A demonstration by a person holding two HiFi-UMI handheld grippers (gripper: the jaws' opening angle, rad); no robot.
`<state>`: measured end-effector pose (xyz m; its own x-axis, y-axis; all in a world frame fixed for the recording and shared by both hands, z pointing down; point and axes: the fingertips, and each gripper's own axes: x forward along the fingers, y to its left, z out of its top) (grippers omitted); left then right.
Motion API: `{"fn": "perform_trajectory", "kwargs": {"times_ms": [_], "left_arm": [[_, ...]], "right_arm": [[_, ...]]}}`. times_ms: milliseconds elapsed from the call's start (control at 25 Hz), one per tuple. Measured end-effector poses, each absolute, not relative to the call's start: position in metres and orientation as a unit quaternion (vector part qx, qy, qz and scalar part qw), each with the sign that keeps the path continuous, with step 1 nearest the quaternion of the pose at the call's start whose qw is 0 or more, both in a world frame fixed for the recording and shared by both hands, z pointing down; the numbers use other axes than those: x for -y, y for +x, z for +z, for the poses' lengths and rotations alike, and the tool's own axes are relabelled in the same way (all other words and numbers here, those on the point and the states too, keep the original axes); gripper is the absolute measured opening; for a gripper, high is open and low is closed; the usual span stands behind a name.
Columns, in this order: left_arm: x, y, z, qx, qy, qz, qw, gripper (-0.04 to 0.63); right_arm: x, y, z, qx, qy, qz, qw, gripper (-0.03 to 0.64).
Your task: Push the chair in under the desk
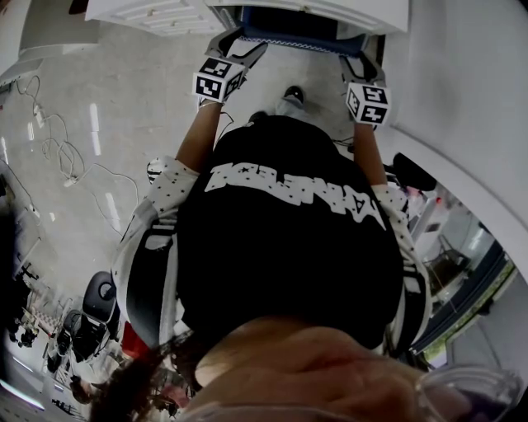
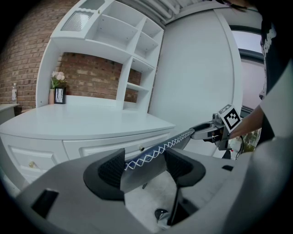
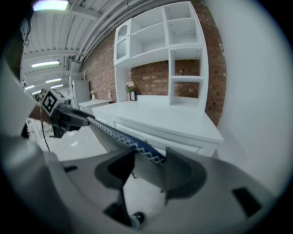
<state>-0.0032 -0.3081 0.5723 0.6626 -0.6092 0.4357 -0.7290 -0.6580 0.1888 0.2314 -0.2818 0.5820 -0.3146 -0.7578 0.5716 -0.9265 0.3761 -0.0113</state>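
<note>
Left gripper [image 2: 144, 167] and right gripper [image 3: 149, 171] are each clamped on the chair [image 1: 293, 23] back's top edge, one near each end, probably so it pushes straight. The chair sits just ahead of them, close to the surface [image 2: 82, 121]. Only the gripper views show the drawers [image 2: 105, 146] beyond; the head view shows the spread.
</note>
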Motion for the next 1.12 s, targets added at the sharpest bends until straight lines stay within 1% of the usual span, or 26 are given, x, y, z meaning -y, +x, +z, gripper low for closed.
{"fn": "perform_trajectory", "kwargs": {"times_ms": [1120], "left_arm": [[0.328,0.002,0.572,0.375,0.895,0.165,0.177,0.308]], "right_arm": [[0.303,0.236,0.582,0.793,0.531,0.171,0.245,0.21]]}}
